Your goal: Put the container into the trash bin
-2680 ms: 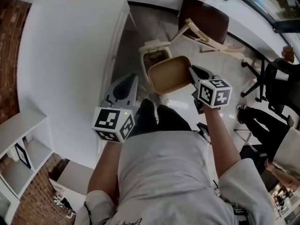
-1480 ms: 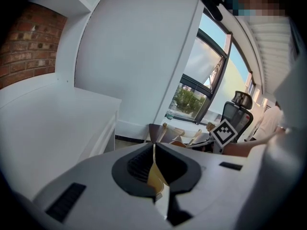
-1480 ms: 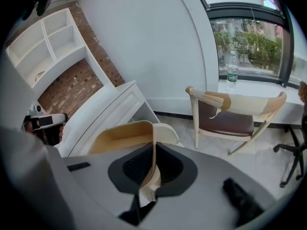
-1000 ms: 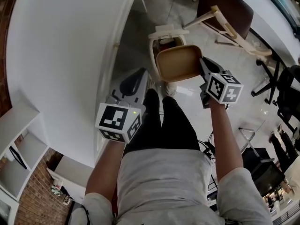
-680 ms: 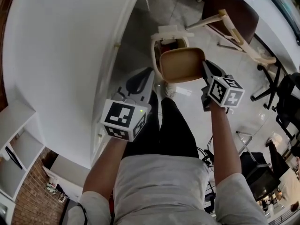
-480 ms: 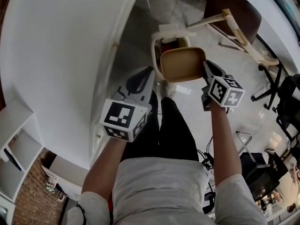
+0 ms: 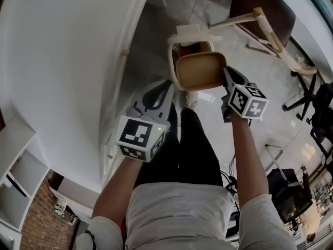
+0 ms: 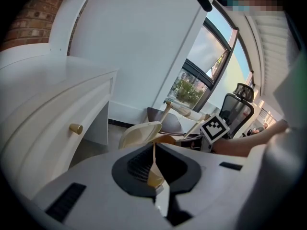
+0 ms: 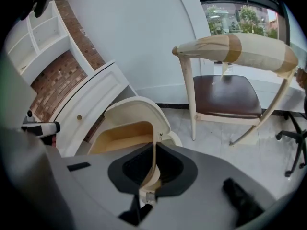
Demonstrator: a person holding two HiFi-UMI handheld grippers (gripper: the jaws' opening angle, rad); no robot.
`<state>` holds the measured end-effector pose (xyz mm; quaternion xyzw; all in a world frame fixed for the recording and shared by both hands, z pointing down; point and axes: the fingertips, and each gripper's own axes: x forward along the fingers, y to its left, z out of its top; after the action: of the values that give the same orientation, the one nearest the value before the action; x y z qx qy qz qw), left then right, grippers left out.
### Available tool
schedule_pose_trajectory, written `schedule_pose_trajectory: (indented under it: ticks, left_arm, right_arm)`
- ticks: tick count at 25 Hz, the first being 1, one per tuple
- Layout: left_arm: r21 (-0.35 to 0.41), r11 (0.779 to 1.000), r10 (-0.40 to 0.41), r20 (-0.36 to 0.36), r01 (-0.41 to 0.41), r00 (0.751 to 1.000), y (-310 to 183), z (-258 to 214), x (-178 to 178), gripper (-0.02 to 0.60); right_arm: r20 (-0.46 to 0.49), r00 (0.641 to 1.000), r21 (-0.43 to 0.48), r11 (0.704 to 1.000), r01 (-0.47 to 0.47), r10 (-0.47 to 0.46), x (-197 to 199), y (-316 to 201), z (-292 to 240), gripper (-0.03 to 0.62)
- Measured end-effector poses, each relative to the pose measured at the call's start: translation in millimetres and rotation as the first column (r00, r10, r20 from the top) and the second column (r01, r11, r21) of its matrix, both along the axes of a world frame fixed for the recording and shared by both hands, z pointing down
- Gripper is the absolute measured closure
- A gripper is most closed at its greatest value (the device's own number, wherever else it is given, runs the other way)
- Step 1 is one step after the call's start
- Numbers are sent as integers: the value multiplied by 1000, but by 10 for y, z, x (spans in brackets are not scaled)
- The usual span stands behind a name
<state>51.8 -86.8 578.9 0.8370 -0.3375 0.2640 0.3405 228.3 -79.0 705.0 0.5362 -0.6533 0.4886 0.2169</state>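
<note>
Container (image 7: 200, 71), tan and shallow, hangs just over the open bin (image 7: 172, 61) and covers much of its mouth from the head view. Its long axis runs left to right across the person, with the hollow side facing up. The right gripper (image 7: 227, 73) pinches the wall at its right end, jaws closed on it. The bin's lid (image 7: 193, 33) stands raised behind. The left gripper (image 7: 165, 87) points forward beside the white cabinet (image 7: 67, 61), jaws together and holding nothing.

Tan container (image 7: 200, 72) in the right gripper (image 7: 225, 73)'s jaws, over the open trash bin (image 7: 190, 34)
</note>
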Motion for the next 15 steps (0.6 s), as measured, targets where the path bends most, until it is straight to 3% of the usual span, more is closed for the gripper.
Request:
schedule_pose_trajectory:
  ticks: [6,15]
  left_arm:
    - [-13,1000,2,-3,-2,1000,-27,154,22,555]
    - [-6,997,72,10,-72,997,-16,206,119,555]
  right_arm:
    - [-1,1000,-26,1000,-7,7,10,19,276,557]
    - [-20,1000,-59,998,-11,10,-19,64,682,557]
